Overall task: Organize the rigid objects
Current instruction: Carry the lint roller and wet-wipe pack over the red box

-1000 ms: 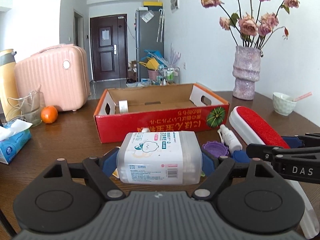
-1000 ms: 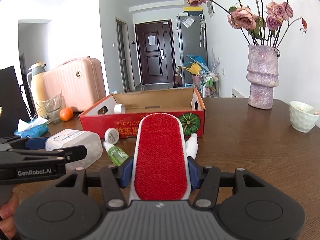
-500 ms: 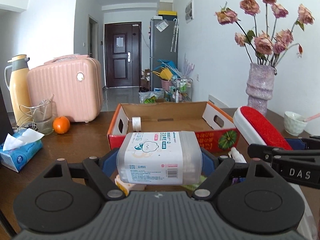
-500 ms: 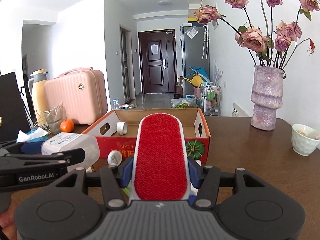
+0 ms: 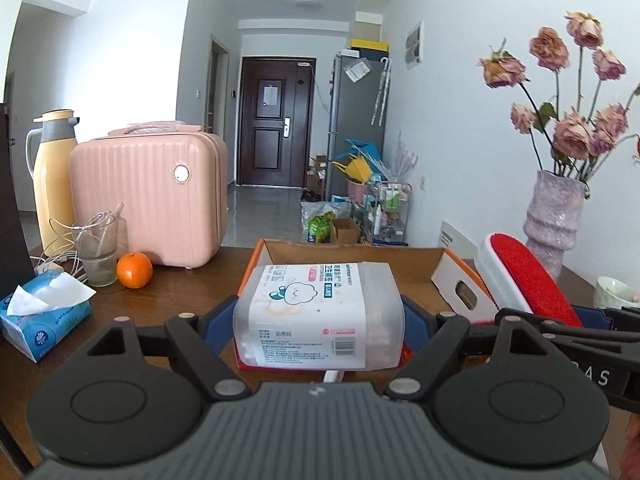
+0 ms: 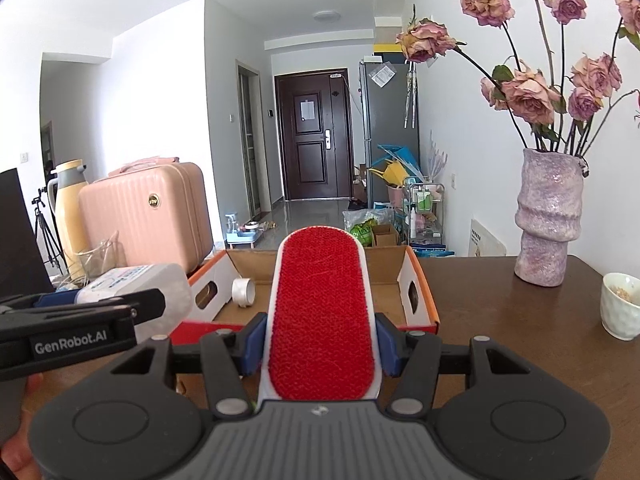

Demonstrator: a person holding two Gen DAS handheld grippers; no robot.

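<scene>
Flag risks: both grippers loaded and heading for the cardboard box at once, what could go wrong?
1. The left gripper with the cotton swab box and the right gripper with the lint brush are close side by side; they may collide over the cardboard box.
2. The long lint brush may catch the box wall on the way in.
3. A drop could land on the tape roll inside.

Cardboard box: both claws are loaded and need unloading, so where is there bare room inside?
The cardboard box floor is bare right of the tape roll, up to the right wall. Bare table lies between box and cup. Crowded: around the orange.
</scene>
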